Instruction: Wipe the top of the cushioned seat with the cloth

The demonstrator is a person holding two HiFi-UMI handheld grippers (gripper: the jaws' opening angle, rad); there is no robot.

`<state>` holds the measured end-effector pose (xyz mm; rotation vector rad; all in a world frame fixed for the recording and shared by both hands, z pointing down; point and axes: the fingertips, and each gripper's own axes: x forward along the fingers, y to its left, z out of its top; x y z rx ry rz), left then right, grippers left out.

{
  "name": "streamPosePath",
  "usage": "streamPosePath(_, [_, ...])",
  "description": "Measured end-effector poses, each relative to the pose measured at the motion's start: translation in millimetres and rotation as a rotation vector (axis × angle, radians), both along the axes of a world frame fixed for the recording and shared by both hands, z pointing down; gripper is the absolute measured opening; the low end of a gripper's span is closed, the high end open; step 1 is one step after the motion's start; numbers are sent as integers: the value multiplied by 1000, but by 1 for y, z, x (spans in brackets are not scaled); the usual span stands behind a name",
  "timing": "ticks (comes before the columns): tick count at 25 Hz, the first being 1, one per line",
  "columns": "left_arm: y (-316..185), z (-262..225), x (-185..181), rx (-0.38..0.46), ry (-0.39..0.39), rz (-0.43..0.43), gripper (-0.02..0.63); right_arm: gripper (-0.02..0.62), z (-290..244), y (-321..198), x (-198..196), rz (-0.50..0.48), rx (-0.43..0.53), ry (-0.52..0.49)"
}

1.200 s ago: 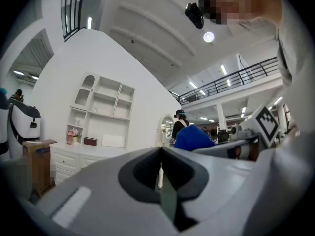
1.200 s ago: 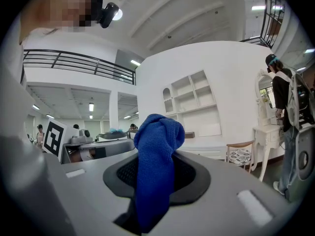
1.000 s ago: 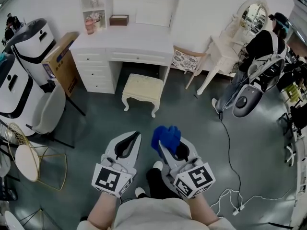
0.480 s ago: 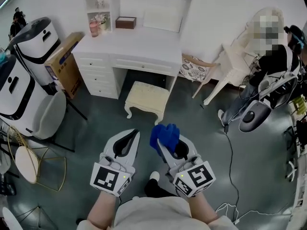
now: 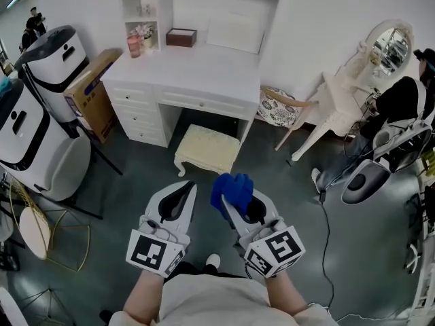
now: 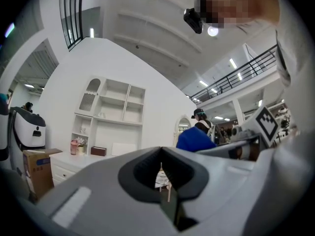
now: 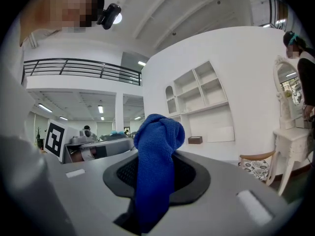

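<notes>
We have the cloth point(image 5: 232, 192) up off the ground, pinched between the closed jaws of our right gripper point(image 5: 230, 208). It is bright blue and nubbly. A narrow strip runs down between the jaws, and the rest is bunched into a rounded knot above the tips point(image 7: 155, 166). At 11 o'clock from the cloth, and well apart from it, there's the cushioned seat point(image 5: 207, 149). It is a small stool standing upright on the dark floor point(image 5: 136, 182), with a pale cream padded top, roughly square, on curved white legs. Its top faces up, in full view, and the cloth is not touching it.
</notes>
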<state>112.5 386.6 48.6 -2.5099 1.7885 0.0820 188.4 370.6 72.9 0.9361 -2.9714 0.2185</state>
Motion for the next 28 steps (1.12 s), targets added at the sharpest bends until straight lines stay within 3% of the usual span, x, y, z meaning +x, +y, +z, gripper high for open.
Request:
streamPosePath(8, [-27, 3, 3, -13, -6, 2, -2, 124, 6, -28, 7, 19, -23, -11])
streamPosePath(15, [-54, 10, -3, -14, -8, 55, -2, 126, 11, -51, 3, 81, -31, -14])
streamPosePath(28, [-128, 9, -88, -33, 9, 169, -2, 126, 11, -114, -80, 203, -52, -1])
